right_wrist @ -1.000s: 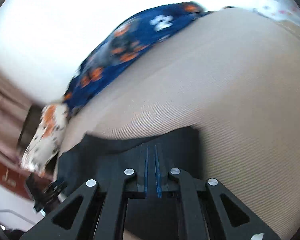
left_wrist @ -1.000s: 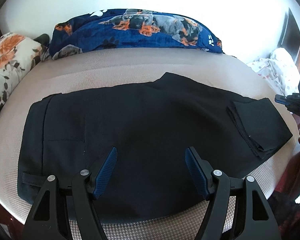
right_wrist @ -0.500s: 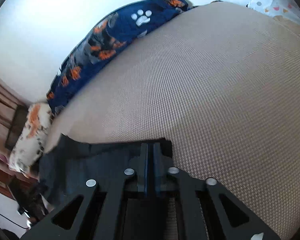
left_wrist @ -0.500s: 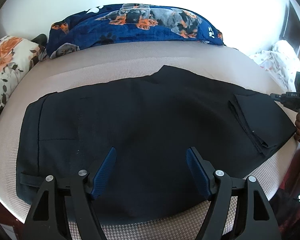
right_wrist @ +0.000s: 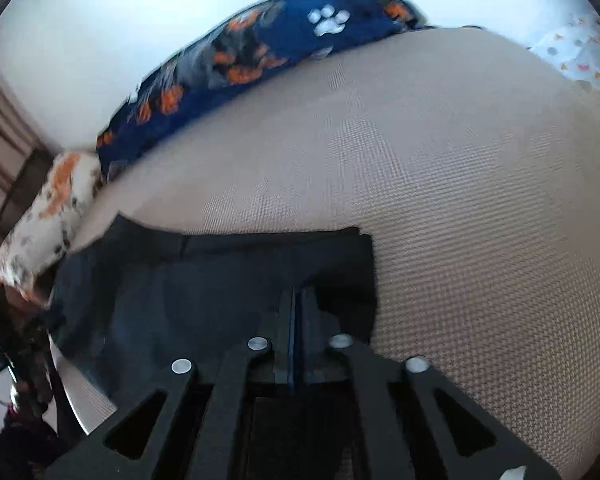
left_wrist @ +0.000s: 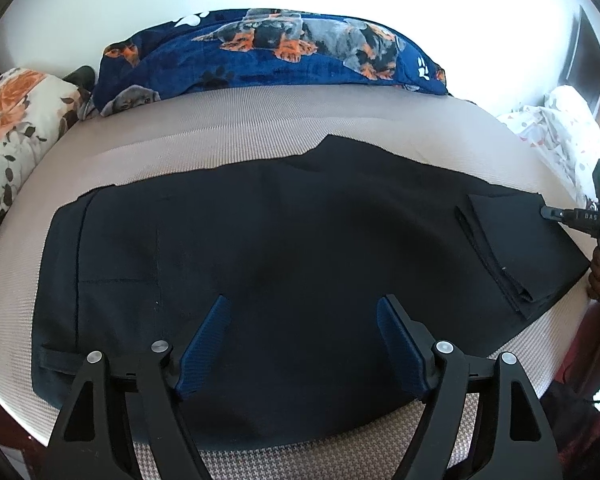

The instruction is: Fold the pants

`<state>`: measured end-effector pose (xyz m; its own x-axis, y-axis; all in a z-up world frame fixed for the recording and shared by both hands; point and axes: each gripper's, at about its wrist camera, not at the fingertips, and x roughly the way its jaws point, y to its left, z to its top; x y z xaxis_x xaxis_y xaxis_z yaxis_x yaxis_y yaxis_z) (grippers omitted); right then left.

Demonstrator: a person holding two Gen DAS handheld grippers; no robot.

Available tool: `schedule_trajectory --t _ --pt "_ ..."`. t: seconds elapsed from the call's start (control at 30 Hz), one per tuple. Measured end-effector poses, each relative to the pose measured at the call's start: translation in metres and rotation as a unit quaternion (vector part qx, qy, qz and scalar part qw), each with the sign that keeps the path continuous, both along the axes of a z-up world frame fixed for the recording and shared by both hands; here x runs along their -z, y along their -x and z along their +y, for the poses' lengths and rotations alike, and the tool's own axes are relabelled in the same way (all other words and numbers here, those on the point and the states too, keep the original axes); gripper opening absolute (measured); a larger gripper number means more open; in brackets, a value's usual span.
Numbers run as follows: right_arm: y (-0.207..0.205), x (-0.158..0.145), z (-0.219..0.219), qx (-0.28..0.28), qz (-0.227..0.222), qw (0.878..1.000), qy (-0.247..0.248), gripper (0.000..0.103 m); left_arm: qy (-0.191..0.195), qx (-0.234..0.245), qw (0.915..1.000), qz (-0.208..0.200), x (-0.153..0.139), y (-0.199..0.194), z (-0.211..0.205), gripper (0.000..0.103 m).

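Dark navy pants [left_wrist: 260,280] lie spread flat across the beige bed [left_wrist: 300,128], already doubled leg over leg so they form one long band, waistband toward nine o'clock in the left wrist view and hems toward three o'clock. At that hem end a short flap [left_wrist: 512,248] is turned back over the legs, so the lengthwise folding looks begun but far from finished. The right gripper [right_wrist: 296,300] has its fingers pressed together at the hem corner, at about six o'clock in its own view; they seem to pinch the cloth edge, though the dark fabric hides whether any is really caught. The left gripper [left_wrist: 304,344] hovers over the middle of the pants with its fingers [left_wrist: 204,344] wide apart, having just spread a little more, nothing between them. Still to come, in my judgement: carrying the hems across toward the waistband, then probably another fold to make a compact stack.
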<state>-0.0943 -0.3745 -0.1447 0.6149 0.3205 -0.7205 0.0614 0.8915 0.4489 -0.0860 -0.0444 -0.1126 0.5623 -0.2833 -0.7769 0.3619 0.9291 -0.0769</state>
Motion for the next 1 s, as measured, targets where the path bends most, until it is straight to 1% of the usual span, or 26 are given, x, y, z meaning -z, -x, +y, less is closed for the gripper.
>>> schedule_trajectory --t 0.03,0.07,0.1,0.2,0.33,0.4,0.47,0.5,0.53,0.63,0.7,0.73,0.83,0.9,0.93,1.0 --pt "0.001 -0.001 -0.002 0.002 0.002 1.0 -0.008 0.0 -0.002 0.001 1.0 0.0 0.0 0.0 0.0 0.078" --pt "0.002 -0.003 -0.004 0.001 0.001 1.0 -0.012 0.006 -0.002 0.001 1.0 0.0 0.0 0.001 0.0 0.078" --pt "0.008 -0.008 -0.005 -0.002 -0.008 1.0 -0.018 0.01 -0.001 0.001 1.0 -0.001 -0.001 0.001 0.0 0.078" --pt "0.029 -0.021 -0.006 -0.028 -0.027 0.999 -0.027 0.01 0.003 0.0 0.9999 -0.01 -0.006 0.005 0.003 0.078" --pt "0.06 -0.029 0.004 -0.083 -0.027 0.996 -0.018 0.01 0.01 -0.006 0.9998 -0.016 -0.01 0.006 0.007 0.08" --pt "0.071 -0.023 0.014 -0.11 -0.016 0.994 -0.016 0.009 0.014 -0.007 0.9998 -0.011 -0.009 0.006 0.007 0.08" --pt "0.08 -0.007 0.023 -0.122 -0.001 0.993 -0.002 0.009 0.013 -0.005 0.9998 -0.012 -0.009 0.007 0.007 0.08" --pt "0.08 0.0 0.024 -0.118 0.001 0.993 0.002 0.007 0.012 -0.004 0.9998 -0.013 -0.009 0.008 0.006 0.08" --pt "0.081 0.003 0.023 -0.111 -0.009 0.994 0.003 0.001 0.008 -0.003 0.9999 -0.014 -0.008 0.009 0.005 0.08" --pt "0.075 0.004 0.022 -0.108 -0.003 0.994 -0.002 0.0 0.013 -0.004 0.9999 -0.008 -0.008 0.01 0.008 0.08" --pt "0.072 -0.004 0.025 -0.117 0.002 0.993 0.014 0.001 0.029 -0.012 0.9995 -0.006 -0.012 0.01 0.019 0.08" --pt "0.072 -0.01 0.027 -0.121 -0.002 0.993 0.013 0.009 0.034 -0.017 0.9992 -0.005 -0.014 0.009 0.024 0.08" --pt "0.069 -0.033 0.039 -0.128 -0.032 0.991 0.011 0.01 0.054 -0.04 0.9978 0.0 -0.022 0.005 0.052 0.08" --pt "0.062 -0.046 0.055 -0.145 -0.047 0.988 0.005 0.01 0.065 -0.059 0.9961 0.008 -0.027 0.001 0.076 0.08" --pt "0.059 -0.049 0.064 -0.154 -0.051 0.987 0.003 0.01 0.075 -0.069 0.9947 0.015 -0.029 -0.001 0.091 0.08" --pt "0.051 -0.053 0.084 -0.174 -0.056 0.983 -0.007 0.01 0.105 -0.096 0.9894 0.028 -0.031 -0.005 0.127 0.08"
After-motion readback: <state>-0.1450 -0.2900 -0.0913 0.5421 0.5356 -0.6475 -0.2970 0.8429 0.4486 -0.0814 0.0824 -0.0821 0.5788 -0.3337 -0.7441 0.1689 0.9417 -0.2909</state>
